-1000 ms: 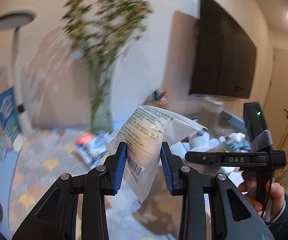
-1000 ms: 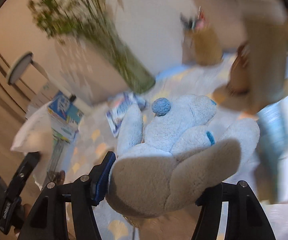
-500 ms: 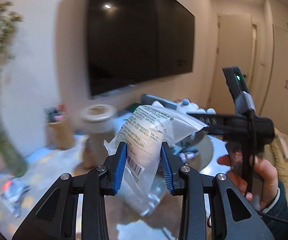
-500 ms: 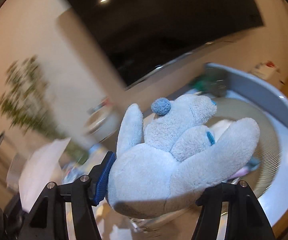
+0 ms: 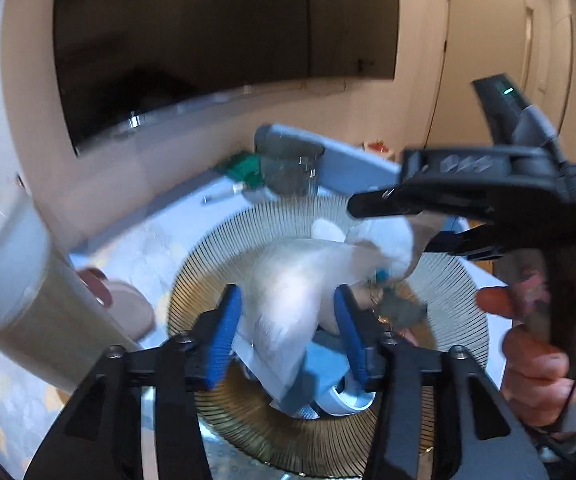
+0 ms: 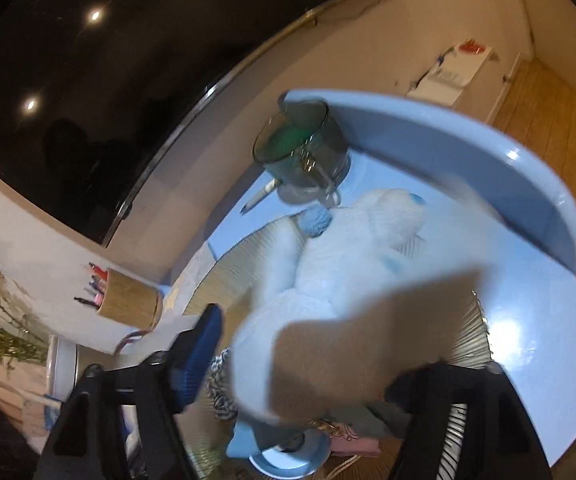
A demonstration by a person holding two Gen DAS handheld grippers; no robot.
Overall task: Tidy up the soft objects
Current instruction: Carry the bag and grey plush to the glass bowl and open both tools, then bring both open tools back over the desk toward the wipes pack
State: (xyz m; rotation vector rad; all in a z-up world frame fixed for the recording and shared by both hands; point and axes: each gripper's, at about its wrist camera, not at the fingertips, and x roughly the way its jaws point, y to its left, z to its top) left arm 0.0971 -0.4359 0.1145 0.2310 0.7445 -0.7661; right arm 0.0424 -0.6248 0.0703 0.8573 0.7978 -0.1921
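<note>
Looking down my left gripper (image 5: 288,320), I see its blue pads standing apart, the jaws having just been opening; the plastic packet (image 5: 288,312) sits blurred between them, clear of the right pad, though I cannot tell whether it touches the left one; it hangs over the ribbed wire basket (image 5: 216,252) on the pale blue table (image 5: 148,240). My right gripper (image 6: 299,360) has also just been opening its jaws; the pale blue plush toy (image 6: 327,280) lies between them, blurred, with a gap beside the blue left pad, above the same basket (image 6: 240,252), where small items already lie. Beyond the basket stands a dark glass cup (image 6: 299,148); further left a woven pen holder (image 6: 128,300); behind all, a black screen (image 5: 208,40) on the wall. In the left view, a hand (image 5: 543,360) grips the right tool's handle.
</note>
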